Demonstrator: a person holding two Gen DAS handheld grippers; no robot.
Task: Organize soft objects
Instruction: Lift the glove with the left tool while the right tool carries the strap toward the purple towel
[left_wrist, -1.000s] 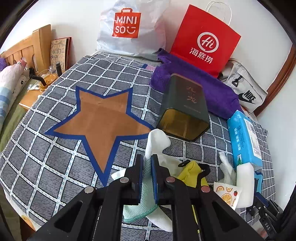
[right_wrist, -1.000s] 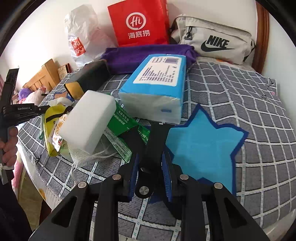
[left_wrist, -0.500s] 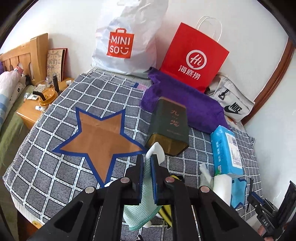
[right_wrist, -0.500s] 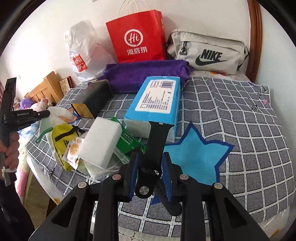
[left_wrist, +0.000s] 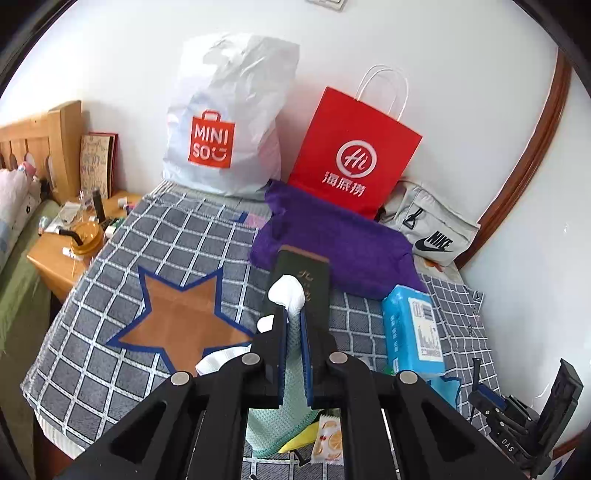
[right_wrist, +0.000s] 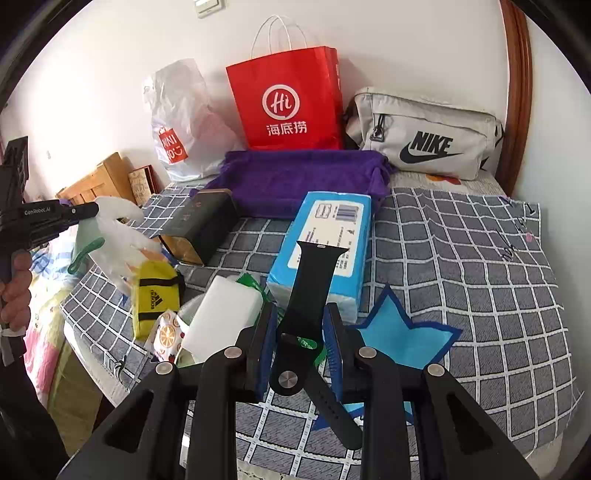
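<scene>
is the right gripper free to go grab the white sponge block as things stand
Probably not: the right gripper is already shut on a black watch strap. The white sponge block lies uncovered just beside it.

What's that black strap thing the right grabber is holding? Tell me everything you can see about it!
It is a black watch band, smooth and rubbery looking, in two pieces joined at a round metal stud. One piece sticks up past the right gripper and flares wide at its tip; the other hangs below and has a row of small holes. The blue-padded fingers pinch it from both sides. It is lifted clear of the checked blanket, in front of the blue tissue pack.
</scene>
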